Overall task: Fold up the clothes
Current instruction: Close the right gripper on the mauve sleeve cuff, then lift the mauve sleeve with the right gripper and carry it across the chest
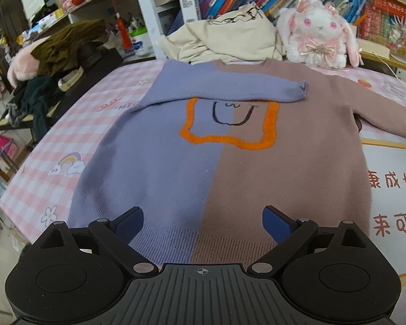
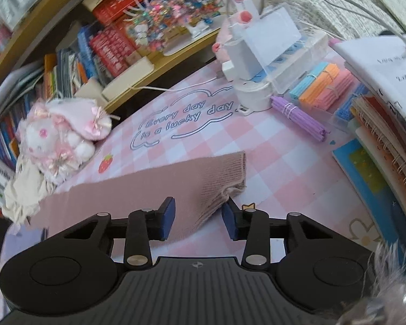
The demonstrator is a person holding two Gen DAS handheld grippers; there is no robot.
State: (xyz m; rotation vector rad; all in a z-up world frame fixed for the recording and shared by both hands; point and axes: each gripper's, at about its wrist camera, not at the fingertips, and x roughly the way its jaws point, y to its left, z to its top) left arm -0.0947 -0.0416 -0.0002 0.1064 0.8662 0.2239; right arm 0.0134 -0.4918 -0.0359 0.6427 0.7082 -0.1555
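Sweater [image 1: 219, 146] flat on desk [image 1: 67, 140] ahead of left claw [image 1: 203, 223], half purple, half brown, orange outline on chest. Purple sleeve [image 1: 230, 88] folded across chest. Left claw released above hem. Right claw [image 2: 199, 220] spread, brown sleeve [image 2: 203, 187] cuff between fingers, not gripped.

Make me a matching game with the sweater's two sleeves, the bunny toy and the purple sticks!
Things:
1. purple sleeve
2. brown sleeve
3. bunny toy
4. purple sticks

Where:
A. tied in a bundle, near the white box
B. folded across the sweater's chest
C. stretched out flat, cuff between the open right gripper fingers
D. sitting by the books, behind the sweater's collar

Pairs: 1-B, 2-C, 3-D, 4-A
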